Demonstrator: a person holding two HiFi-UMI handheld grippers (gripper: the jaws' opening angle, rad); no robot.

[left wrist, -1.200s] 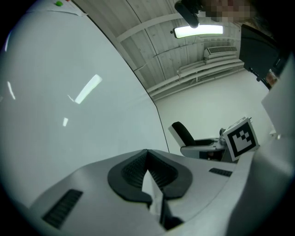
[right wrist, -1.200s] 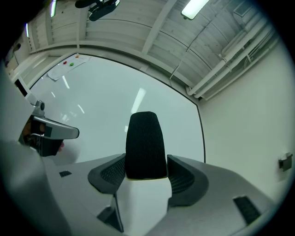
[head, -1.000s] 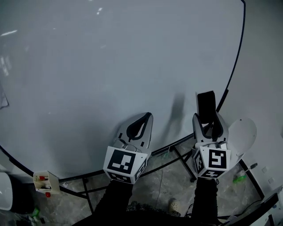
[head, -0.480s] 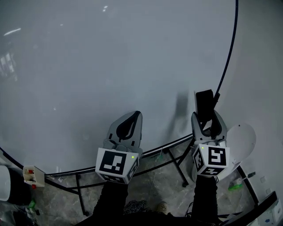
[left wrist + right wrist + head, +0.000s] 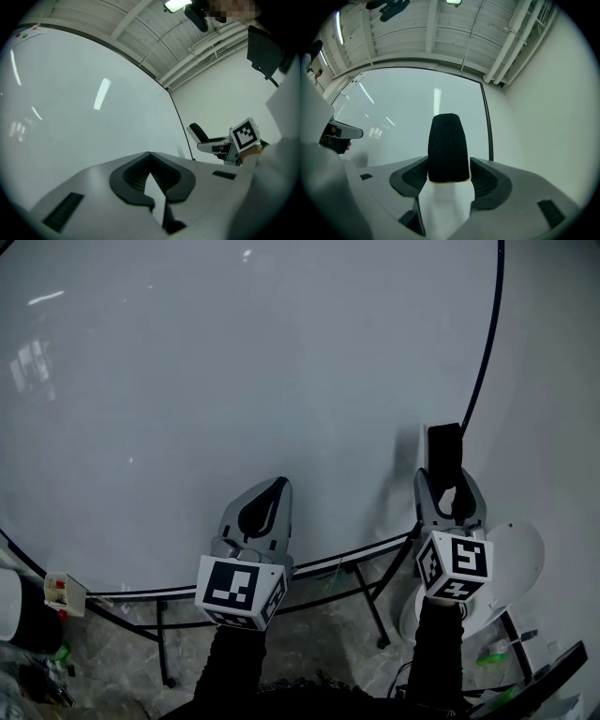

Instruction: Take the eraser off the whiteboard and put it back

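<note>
While the right gripper (image 5: pixel 448 498) pinched the black oblong felt eraser (image 5: pixel 444 452) between its partly spread jaws, the first half looked done. The eraser stood upright in the grip, close by the right edge of the big white, black-framed whiteboard (image 5: pixel 234 381); whether it touched the surface, I couldn't tell. Putting it back was left, I'd say. Both grippers pointed at the board, tilted slightly up, the left gripper (image 5: pixel 266 501) closed on nothing.
</note>
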